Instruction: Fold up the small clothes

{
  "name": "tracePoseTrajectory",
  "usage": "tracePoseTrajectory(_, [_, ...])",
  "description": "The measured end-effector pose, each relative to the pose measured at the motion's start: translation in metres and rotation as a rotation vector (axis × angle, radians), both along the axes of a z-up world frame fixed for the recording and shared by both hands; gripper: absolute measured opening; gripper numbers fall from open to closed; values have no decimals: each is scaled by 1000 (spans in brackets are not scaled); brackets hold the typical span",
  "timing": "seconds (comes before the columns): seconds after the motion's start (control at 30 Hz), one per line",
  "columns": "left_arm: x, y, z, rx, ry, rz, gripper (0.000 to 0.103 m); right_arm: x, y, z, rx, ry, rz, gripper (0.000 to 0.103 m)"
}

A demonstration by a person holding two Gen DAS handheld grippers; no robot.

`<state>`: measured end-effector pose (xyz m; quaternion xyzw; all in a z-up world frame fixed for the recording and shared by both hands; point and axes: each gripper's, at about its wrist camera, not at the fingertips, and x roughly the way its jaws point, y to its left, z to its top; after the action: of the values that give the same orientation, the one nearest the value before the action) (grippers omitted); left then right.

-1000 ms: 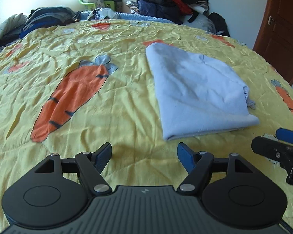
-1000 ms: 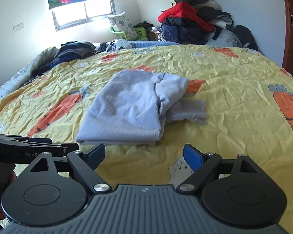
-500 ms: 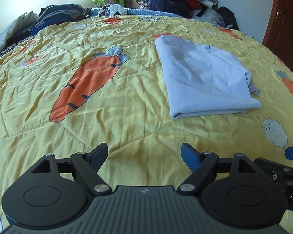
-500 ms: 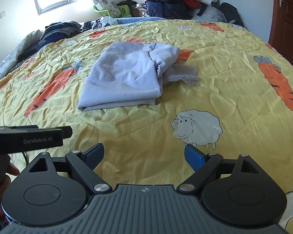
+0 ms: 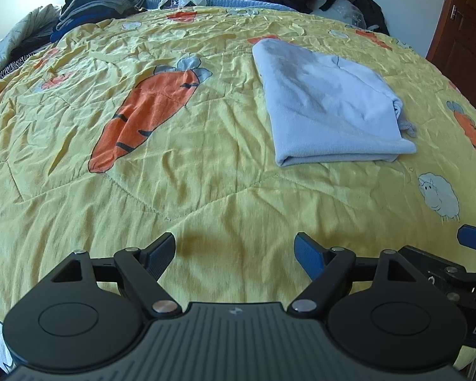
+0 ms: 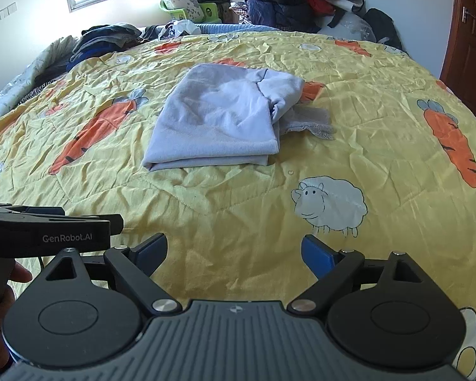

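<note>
Both the left tongs [image 5: 234, 252] and right tongs [image 6: 234, 252] hang spread and empty near the bed's [image 6: 380, 95] edge, well apart from the folded pale-blue garment [image 6: 215, 120] lying mid-quilt, apparently finished.

A bed spread with a wrinkled yellow quilt [image 5: 206, 190] printed with carrots and sheep carries a folded pale blue garment [image 5: 327, 108] at its middle and a pile of dark clothes [image 6: 104, 39] along its far-left edge.
</note>
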<state>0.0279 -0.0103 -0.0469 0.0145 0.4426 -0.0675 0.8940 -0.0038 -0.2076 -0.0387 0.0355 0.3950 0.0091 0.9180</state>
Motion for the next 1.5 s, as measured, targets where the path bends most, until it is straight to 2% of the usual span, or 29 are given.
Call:
tracePoseTrajectory(0.33, [0,6,-4,11,2,41,82,1,-2,-4,9,15,-6,90])
tracePoseTrajectory(1.2, [-1,5,-7,25,9,34,82,1,0,-9,19,32,1,90])
tracePoseTrajectory(1.5, [-3,4,-4,44,-36,26,83,2,0,-11,24,40,2,90])
